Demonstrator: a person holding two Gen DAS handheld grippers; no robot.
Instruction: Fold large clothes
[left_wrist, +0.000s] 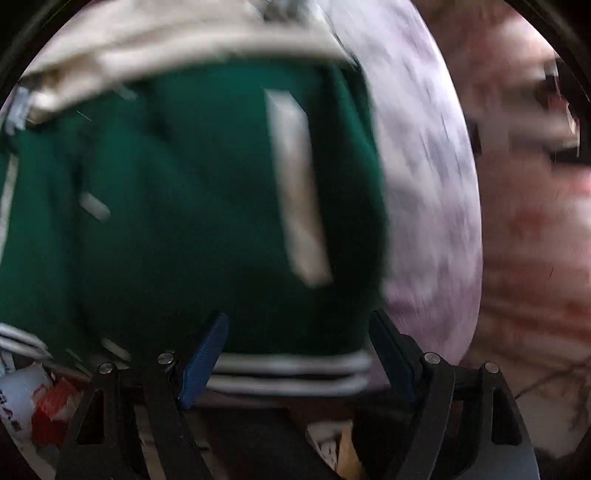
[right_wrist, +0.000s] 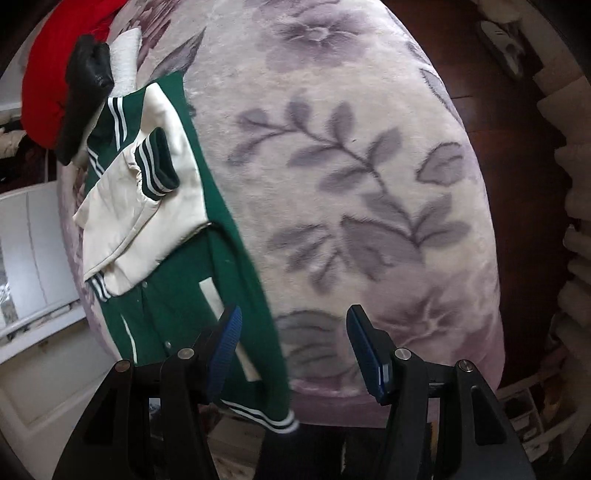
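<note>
**A:** What is on the bed?

**B:** A green varsity jacket (right_wrist: 177, 280) with cream sleeves (right_wrist: 140, 206) lies on a bed covered by a pale floral blanket (right_wrist: 369, 166). In the right wrist view it fills the 9 o'clock side, running from 11 o'clock down to 6 o'clock. Both sleeves are folded in across the chest, their striped cuffs (right_wrist: 157, 166) lying on top. The striped hem (right_wrist: 266, 415) hangs near the bed's edge at 6 o'clock.

**A:** And the grippers?

**B:** The right gripper (right_wrist: 293, 350) has its jaws apart and empty. Its left pad sits over the jacket's lower edge; I cannot tell whether it touches. The left gripper (left_wrist: 297, 354) also has its jaws apart, with the hem between them at 6 o'clock. That view is blurred, so contact is unclear.

**A:** Anything else nearby?

**B:** At 11 o'clock in the right view there is a red cushion or garment (right_wrist: 51, 66), something black (right_wrist: 85, 88) and something white (right_wrist: 125, 55), beyond the collar end.

**A:** How will the jacket handle?

**B:** My judgement: thick, soft and fairly heavy, so it will sag and drag on the plush blanket rather than slide. The cream sleeves look smooth, perhaps slippery, and may shift when lifted. The ribbed hem seems the best hold, one gripper near each corner, pinching all layers before folding the bottom up toward the collar.
</note>
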